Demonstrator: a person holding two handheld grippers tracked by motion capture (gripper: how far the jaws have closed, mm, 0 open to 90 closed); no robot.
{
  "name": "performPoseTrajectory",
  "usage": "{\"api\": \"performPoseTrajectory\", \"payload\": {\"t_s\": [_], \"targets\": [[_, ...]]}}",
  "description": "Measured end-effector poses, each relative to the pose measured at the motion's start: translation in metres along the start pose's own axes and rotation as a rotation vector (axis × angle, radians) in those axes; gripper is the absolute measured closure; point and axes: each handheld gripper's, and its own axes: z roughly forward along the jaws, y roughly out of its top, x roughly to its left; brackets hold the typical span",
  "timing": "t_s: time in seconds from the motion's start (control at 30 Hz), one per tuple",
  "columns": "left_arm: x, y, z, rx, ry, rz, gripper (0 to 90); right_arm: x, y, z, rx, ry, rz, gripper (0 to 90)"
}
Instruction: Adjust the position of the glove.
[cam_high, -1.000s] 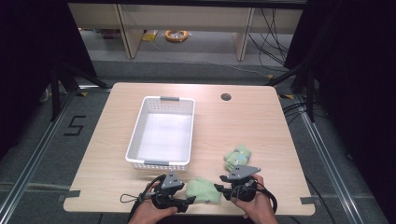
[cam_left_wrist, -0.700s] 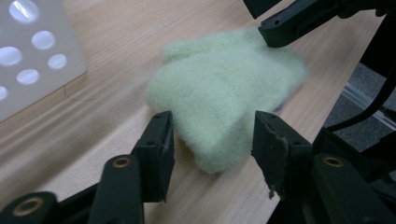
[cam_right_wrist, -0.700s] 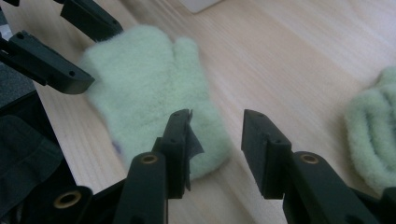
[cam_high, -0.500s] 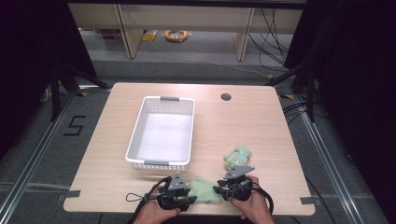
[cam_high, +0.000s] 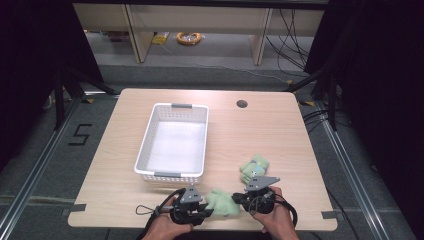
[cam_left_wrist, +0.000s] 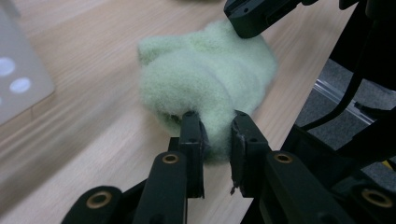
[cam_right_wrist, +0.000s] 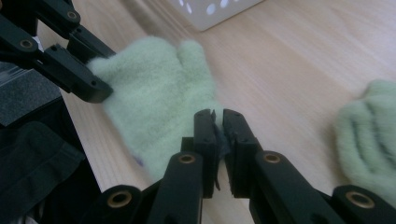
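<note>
While both sets of jaws have just been closing, the left gripper (cam_left_wrist: 214, 122) pinches one edge of the fluffy green mitten (cam_left_wrist: 205, 74) at the bench's (cam_high: 280, 135) near edge and the right gripper (cam_right_wrist: 218, 119) pinches its opposite edge. Light, soft and floppy, it should sag between them; edges suit best.

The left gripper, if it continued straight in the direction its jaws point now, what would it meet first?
The left gripper is already shut on the green fluffy glove, so that comes first. Beyond the glove, the right gripper holds its far side and would probably be next, though depth is hard to judge.
</note>
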Motion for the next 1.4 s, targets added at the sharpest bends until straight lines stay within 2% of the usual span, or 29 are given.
{"api": "performPoseTrajectory", "payload": {"t_s": [0.07, 0.1, 0.13, 0.17, 0.2, 0.3, 0.37, 0.4, 0.47, 0.5, 0.53, 0.63, 0.67, 0.8, 0.83, 0.93, 1.0, 1.03, 1.07, 1.1, 1.13, 1.17, 1.2, 1.23, 1.27, 1.3, 1.33, 1.37, 1.4], "targets": [[-0.003, 0.004, 0.004, 0.000, -0.013, -0.015, 75.8, -0.002, 0.001, -0.006, -0.004, 0.004, -0.001, 85.2], [-0.004, 0.006, 0.005, 0.003, -0.016, 0.000, 75.8, -0.005, 0.000, -0.011, -0.009, -0.004, 0.003, 85.2], [-0.006, 0.007, 0.007, 0.001, -0.024, -0.014, 75.8, -0.006, -0.001, -0.012, -0.016, 0.005, 0.009, 85.2], [-0.008, 0.010, 0.010, 0.005, -0.033, -0.012, 75.8, -0.008, -0.002, -0.016, -0.016, -0.012, 0.014, 85.1], [-0.010, 0.011, 0.012, -0.004, -0.038, -0.009, 75.8, -0.011, -0.004, -0.019, -0.009, -0.012, 0.024, 85.1], [-0.012, 0.014, 0.020, 0.012, -0.036, 0.023, 75.6, -0.017, -0.009, -0.024, -0.002, -0.020, 0.024, 85.1], [-0.013, 0.013, 0.025, 0.019, -0.032, 0.021, 75.4, -0.019, -0.012, -0.023, 0.002, -0.025, 0.036, 85.0], [-0.011, 0.013, 0.026, 0.040, -0.029, 0.031, 75.3, -0.020, -0.013, -0.023, 0.016, -0.025, 0.043, 84.9], [-0.011, 0.011, 0.031, 0.027, -0.030, 0.010, 74.9, -0.023, -0.016, -0.021, 0.014, -0.026, 0.043, 84.8], [-0.011, 0.010, 0.031, 0.032, -0.029, 0.005, 74.7, -0.023, -0.016, -0.020, 0.025, -0.027, 0.047, 84.7], [-0.009, 0.010, 0.031, 0.044, -0.024, 0.025, 74.5, -0.023, -0.017, -0.020, 0.028, -0.026, 0.049, 84.6], [-0.009, 0.008, 0.032, 0.046, -0.023, 0.013, 73.2, -0.022, -0.018, -0.015, 0.049, -0.026, 0.038, 84.3], [-0.009, 0.008, 0.033, 0.044, -0.021, -0.001, 73.1, -0.021, -0.018, -0.014, 0.052, -0.032, 0.050, 84.2], [-0.007, 0.007, 0.032, 0.045, -0.025, 0.012, 71.2, -0.023, -0.021, -0.012, 0.058, -0.027, 0.045, 83.9], [-0.006, 0.007, 0.032, 0.056, -0.020, 0.029, 70.5, -0.023, -0.022, -0.011, 0.049, -0.036, 0.046, 83.6], [-0.007, 0.006, 0.031, 0.048, -0.019, -0.002, 69.6, -0.020, -0.022, -0.012, 0.071, -0.030, 0.073, 82.7], [-0.006, 0.007, 0.030, 0.047, -0.026, 0.009, 68.4, -0.022, -0.022, -0.011, 0.068, -0.035, 0.058, 81.9], [-0.005, 0.006, 0.030, 0.052, -0.015, 0.013, 67.3, -0.022, -0.022, -0.011, 0.077, -0.038, 0.066, 81.1], [-0.006, 0.006, 0.029, 0.046, -0.024, 0.002, 65.7, -0.021, -0.022, -0.012, 0.082, -0.040, 0.076, 80.0], [-0.006, 0.006, 0.029, 0.045, -0.023, -0.017, 62.1, -0.022, -0.023, -0.010, 0.059, -0.040, 0.075, 78.0], [-0.004, 0.006, 0.027, 0.044, -0.018, -0.003, 58.7, -0.023, -0.022, -0.012, 0.073, -0.036, 0.064, 76.4], [-0.005, 0.006, 0.026, 0.039, -0.024, -0.037, 55.8, -0.022, -0.023, -0.011, 0.051, -0.042, 0.077, 75.2], [-0.005, 0.006, 0.025, 0.029, -0.022, -0.033, 53.6, -0.021, -0.023, -0.012, 0.056, -0.043, 0.092, 73.7], [-0.004, 0.007, 0.023, 0.031, -0.012, -0.032, 49.7, -0.023, -0.022, -0.014, 0.056, -0.042, 0.077, 71.0], [-0.004, 0.007, 0.021, 0.028, -0.003, -0.042, 47.7, -0.024, -0.022, -0.012, 0.027, -0.054, 0.050, 69.9], [-0.003, 0.008, 0.017, 0.030, 0.002, -0.019, 46.5, -0.023, -0.021, -0.016, 0.049, -0.049, 0.069, 68.5], [-0.003, 0.007, 0.016, 0.022, 0.008, -0.026, 44.8, -0.024, -0.021, -0.017, 0.015, -0.063, 0.073, 65.2], [-0.004, 0.007, 0.015, 0.008, 0.014, -0.037, 43.9, -0.025, -0.020, -0.020, 0.035, -0.058, 0.075, 63.5], [-0.004, 0.008, 0.014, 0.007, 0.014, -0.031, 42.8, -0.025, -0.020, -0.019, 0.012, -0.063, 0.084, 62.1]]}}
